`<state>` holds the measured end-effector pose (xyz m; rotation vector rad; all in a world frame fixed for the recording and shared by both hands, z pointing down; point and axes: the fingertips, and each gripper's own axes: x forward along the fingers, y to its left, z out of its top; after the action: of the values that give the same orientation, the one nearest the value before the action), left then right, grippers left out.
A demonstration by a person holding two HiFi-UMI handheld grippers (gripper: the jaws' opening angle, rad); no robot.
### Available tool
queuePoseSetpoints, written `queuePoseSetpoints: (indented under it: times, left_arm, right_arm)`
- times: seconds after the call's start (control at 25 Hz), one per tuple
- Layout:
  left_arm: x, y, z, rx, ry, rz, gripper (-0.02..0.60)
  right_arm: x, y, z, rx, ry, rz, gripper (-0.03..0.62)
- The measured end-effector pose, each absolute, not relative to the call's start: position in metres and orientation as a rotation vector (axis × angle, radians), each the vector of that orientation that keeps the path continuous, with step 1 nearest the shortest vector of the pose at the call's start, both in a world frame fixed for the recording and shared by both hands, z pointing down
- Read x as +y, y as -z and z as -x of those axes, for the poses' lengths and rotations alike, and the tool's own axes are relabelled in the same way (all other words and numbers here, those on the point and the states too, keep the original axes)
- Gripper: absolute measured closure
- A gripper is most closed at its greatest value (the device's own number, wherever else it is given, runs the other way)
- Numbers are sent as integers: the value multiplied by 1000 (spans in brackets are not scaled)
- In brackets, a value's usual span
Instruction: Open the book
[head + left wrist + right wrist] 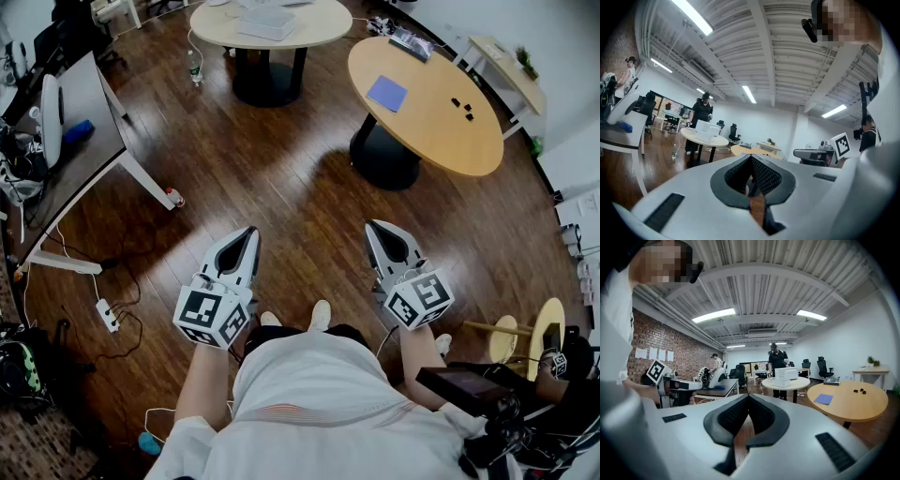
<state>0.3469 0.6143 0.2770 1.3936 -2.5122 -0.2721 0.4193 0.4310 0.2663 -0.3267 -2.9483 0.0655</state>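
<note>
A blue book lies closed on the round wooden table at the far right; the right gripper view has the book on that table well ahead. My left gripper and right gripper hang side by side over the wooden floor, far short of the table. Both are shut with nothing between the jaws, their tips meeting in the left gripper view and in the right gripper view. The left gripper view does not show the book.
A second round table with a white box stands at the back. A grey desk runs along the left, a bottle and a power strip lie on the floor. A person in black stands by the far table.
</note>
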Motion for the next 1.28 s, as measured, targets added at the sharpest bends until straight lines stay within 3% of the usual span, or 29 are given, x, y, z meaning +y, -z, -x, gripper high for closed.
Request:
queuePoseSetpoints:
  times: [0.68,1.28]
  left_arm:
    - [596,-284,-283,-2471,221,-1483,572]
    - [451,-271,-190,-2530,199,-1419,572]
  right_arm:
    - [431,-295,-340,-2940,-170,361,591]
    - [281,-298,-250,-2963,-168,437,591]
